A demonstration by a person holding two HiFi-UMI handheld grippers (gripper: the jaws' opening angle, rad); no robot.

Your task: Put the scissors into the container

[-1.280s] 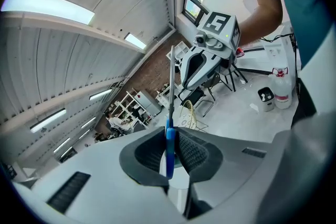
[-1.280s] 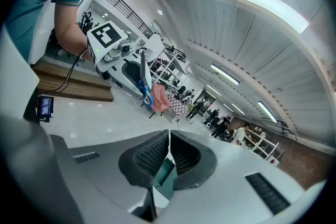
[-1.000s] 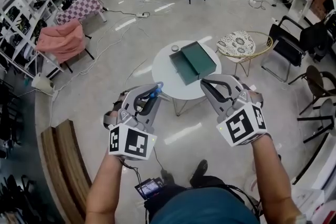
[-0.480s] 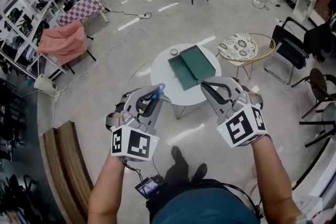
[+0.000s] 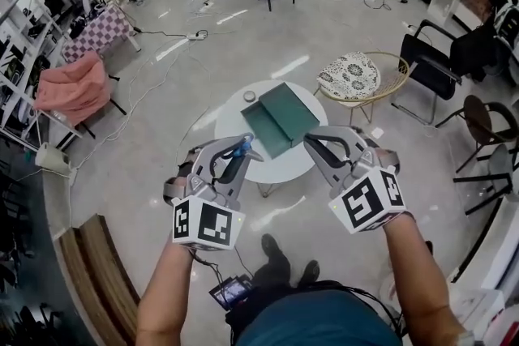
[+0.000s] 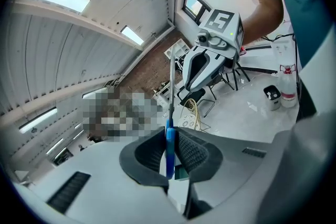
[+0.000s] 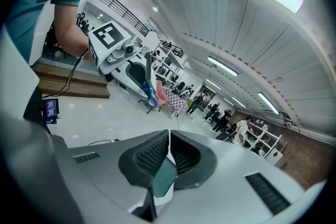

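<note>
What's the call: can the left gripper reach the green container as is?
Probably yes. The container sits on the round table just ahead of the left gripper, shut on the scissors; nothing lies between them.

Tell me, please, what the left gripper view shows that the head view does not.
Only the left gripper view plainly shows the left gripper shut on the blue handle of the scissors, blade pointing beyond the jaws. Only the head view shows the whole green container, open, on the round white table. Both show the scissors and the right gripper.
</note>
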